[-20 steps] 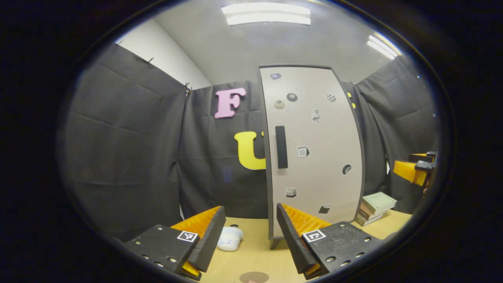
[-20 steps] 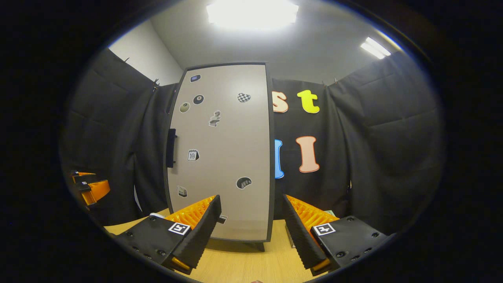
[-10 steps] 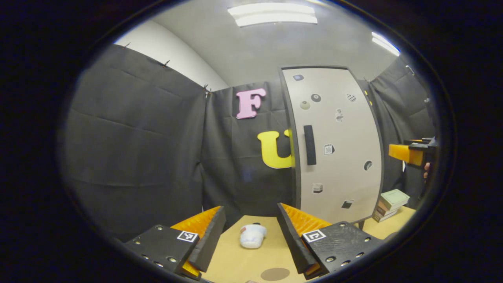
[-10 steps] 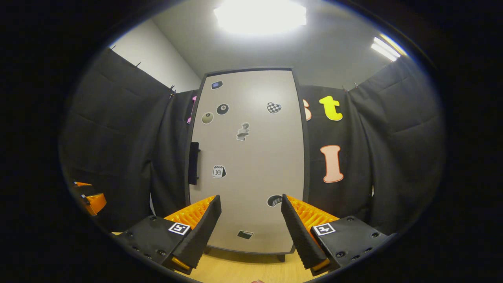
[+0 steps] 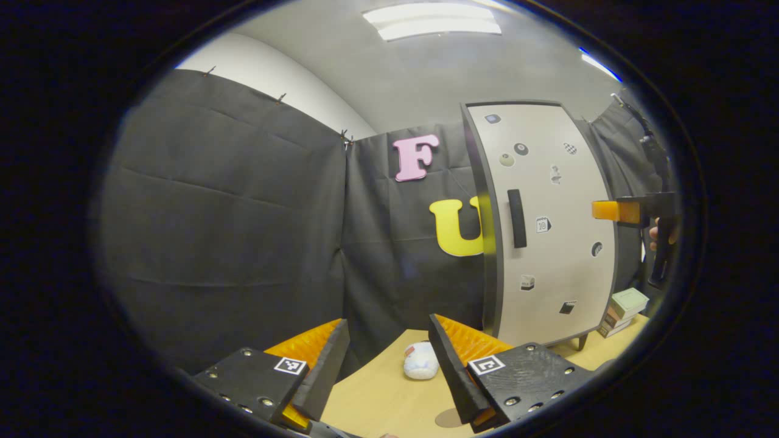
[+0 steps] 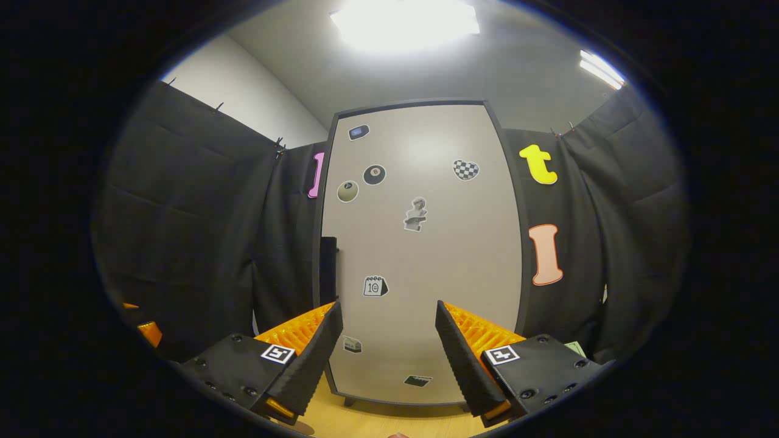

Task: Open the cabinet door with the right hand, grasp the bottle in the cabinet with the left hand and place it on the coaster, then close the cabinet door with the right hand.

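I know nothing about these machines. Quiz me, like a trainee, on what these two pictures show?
1. True or false: the cabinet door is shut.
2. The right tongs are: A) gripping the handle; B) open, holding nothing; C) closed on a bottle.
3. Fill in: beside the cabinet's far side, on the table, lies a stack of ____.

Key
1. True.
2. B; in the left gripper view they hang in front of the door, off the handle.
3. Books.
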{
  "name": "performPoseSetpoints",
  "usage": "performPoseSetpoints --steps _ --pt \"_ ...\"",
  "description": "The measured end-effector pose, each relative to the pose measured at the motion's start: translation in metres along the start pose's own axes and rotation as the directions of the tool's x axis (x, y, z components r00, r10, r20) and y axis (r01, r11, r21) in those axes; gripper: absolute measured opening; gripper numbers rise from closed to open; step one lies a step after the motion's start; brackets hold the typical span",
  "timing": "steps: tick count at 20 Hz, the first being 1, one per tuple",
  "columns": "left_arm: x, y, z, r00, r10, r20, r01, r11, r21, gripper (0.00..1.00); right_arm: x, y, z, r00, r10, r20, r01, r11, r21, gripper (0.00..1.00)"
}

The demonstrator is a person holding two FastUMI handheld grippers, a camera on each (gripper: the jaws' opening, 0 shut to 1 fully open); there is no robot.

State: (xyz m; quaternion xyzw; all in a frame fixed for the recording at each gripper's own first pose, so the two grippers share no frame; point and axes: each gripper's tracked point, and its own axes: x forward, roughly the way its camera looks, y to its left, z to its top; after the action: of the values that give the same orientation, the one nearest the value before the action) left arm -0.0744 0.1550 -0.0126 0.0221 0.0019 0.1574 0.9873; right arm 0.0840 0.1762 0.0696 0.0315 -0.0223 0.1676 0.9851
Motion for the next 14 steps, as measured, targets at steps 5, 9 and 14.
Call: performPoseSetpoints --steps 5,9,14 --pt "-0.001 0.026 -0.011 0.999 0.035 -0.012 -0.035 0.999 0.007 0.79 0.035 0.023 0.01 1.0 0.022 -0.005 -0.022 1.0 0.01 0.97" --pt "0.003 0.047 -0.024 0.998 0.06 -0.031 -0.06 0.998 -0.003 0.79 0.066 0.04 0.015 1.0 0.024 -0.015 -0.024 1.0 0.013 0.96" --pt "0.005 0.083 -0.04 0.993 0.104 -0.056 -0.105 0.995 -0.004 0.79 0.103 0.058 0.007 0.998 0.017 -0.062 -0.015 1.0 0.026 0.97"
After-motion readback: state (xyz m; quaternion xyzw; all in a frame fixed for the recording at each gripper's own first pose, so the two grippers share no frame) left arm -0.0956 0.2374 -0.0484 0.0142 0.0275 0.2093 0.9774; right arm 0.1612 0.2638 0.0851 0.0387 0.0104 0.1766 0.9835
